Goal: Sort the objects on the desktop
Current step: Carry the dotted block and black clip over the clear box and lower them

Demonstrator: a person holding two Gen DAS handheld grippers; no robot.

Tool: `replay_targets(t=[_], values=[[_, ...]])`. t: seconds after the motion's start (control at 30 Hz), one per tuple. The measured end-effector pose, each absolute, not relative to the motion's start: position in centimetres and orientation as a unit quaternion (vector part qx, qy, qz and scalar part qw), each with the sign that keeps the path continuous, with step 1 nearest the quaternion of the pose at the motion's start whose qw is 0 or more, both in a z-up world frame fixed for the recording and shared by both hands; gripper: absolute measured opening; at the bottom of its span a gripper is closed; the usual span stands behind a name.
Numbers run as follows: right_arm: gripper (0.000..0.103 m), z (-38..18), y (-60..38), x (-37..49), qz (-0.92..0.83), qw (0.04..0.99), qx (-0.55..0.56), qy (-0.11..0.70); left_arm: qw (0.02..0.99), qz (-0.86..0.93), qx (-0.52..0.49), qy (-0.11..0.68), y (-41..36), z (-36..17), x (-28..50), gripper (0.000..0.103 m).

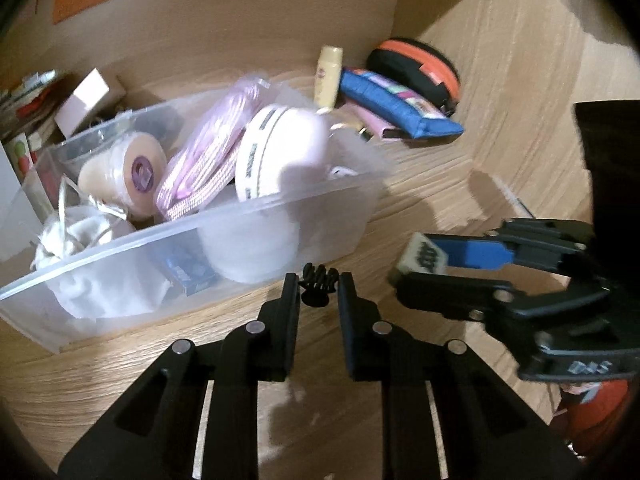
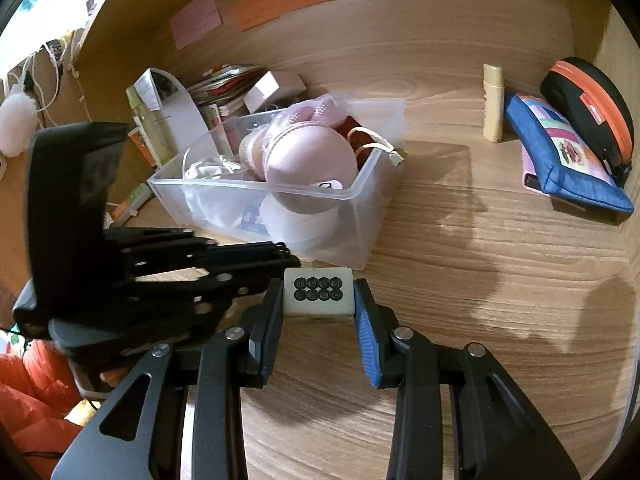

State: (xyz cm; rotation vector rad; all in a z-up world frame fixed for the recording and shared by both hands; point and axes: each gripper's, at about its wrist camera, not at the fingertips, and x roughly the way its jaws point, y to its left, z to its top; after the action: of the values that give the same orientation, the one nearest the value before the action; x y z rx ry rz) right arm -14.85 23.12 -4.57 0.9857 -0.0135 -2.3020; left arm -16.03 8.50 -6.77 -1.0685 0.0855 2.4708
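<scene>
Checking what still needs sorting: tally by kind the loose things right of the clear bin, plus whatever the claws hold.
Zip cases: 2, blue fabric pouch, round black-and-orange case
Cream plastic tube: 1
Flat pink item: 1
White dotted tile: 1
Small black clip: 1
Total: 6

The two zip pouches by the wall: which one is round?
The black pouch with the orange zip band; the blue patchwork pouch leaning beside it is rectangular.

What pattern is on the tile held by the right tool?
Eight black circles in two rows on the white tile; right wrist view.
</scene>
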Motion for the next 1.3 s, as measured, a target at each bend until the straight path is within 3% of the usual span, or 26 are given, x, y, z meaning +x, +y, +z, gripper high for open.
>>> replay_targets(t=[0.63,1.3], values=[[0.031,-0.7,20.5,-14.5,-0.886,0.309,0.345,0.007,0.232,0.919,-0.319,-0.026,1.5,-1.4,-13.7,0.018],[0.031,2.9,14.2,-17.7,-0.890,0.334,0.311,0.023,0.140,0.953,-0.264,-0.057,-8.1,2.6,-16.9,0.018]])
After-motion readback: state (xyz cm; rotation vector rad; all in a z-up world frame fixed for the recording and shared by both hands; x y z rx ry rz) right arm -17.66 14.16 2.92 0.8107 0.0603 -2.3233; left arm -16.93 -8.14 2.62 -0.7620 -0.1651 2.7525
